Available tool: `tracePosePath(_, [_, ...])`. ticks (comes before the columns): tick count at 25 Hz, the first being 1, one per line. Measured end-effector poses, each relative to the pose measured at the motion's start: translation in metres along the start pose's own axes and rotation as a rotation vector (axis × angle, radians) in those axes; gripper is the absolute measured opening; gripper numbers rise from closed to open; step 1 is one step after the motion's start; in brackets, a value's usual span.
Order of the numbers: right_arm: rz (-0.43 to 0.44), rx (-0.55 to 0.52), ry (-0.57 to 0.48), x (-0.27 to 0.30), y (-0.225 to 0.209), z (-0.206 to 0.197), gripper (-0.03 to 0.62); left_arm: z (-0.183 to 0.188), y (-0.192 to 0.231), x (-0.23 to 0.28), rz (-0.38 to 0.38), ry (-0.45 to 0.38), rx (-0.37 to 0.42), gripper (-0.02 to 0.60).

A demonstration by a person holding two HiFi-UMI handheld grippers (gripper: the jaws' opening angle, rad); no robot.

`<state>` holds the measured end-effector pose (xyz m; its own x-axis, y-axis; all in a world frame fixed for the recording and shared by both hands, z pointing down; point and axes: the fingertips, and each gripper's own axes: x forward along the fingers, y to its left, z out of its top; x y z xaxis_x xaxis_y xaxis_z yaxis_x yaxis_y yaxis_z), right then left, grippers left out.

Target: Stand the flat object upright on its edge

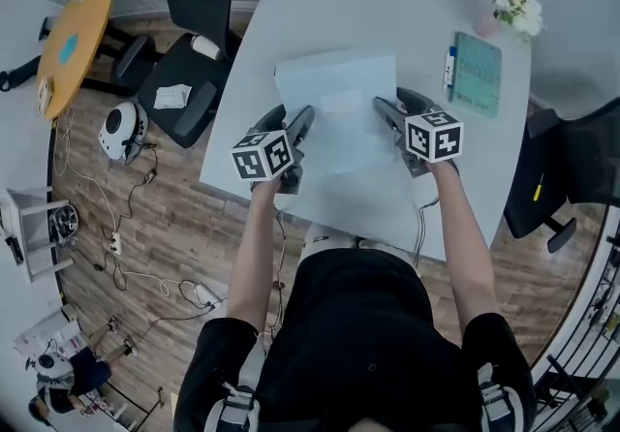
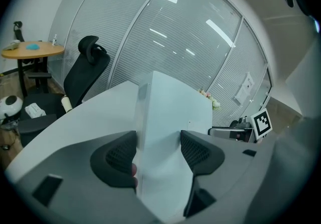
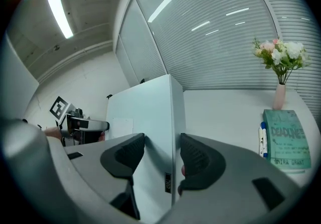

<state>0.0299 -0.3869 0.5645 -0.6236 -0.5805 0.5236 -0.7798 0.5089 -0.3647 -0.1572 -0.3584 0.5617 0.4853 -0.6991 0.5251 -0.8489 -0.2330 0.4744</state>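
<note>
**A:** Where's the flat box (image 1: 334, 101) now?

**B:** Over the desk (image 1: 387, 4), between the two of them. The left gripper (image 1: 295, 122) pinches the box's left edge and the right gripper (image 1: 395, 108) pinches its right edge. From above you mostly see its broad pale-blue face, so it looks tilted rather than flat.

**A:** Can you see the grip itself from up there?

**B:** Not really, the marker cubes cover much of it. The left gripper view shows it better: the box fills the gap, with a pad on either side of the thin side wall. The right gripper view shows the same, plus a small dark sticker (image 3: 167, 183) on that side wall, which the head view doesn't catch.

**A:** And around the box?

**B:** To its right, a teal notebook (image 3: 286, 140) with a pen (image 3: 262, 140) beside it, and a vase of flowers (image 3: 281, 60) beyond. To its left, off the desk, a black chair (image 2: 85, 75) and a round wooden table (image 2: 32, 49).

**A:** Does the far edge rest on the desk?

**B:** I can't tell. The box itself hides it in every view.
</note>
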Motion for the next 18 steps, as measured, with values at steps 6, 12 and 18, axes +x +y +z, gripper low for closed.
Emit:
tracePosePath(6, [-0.003, -0.039, -0.017, -0.016, 0.009, 0.005, 0.239, 0.007, -0.014, -0.016, -0.007, -0.033, 0.034, 0.272])
tracePosePath(12, [-0.01, -0.074, -0.026, -0.033, 0.015, 0.007, 0.236, 0.01, -0.029, -0.029, -0.018, -0.058, 0.093, 0.272])
tracePosePath(18, [-0.013, -0.078, -0.036, -0.044, 0.019, 0.006, 0.233, 0.011, -0.037, -0.038, -0.019, -0.079, 0.143, 0.272])
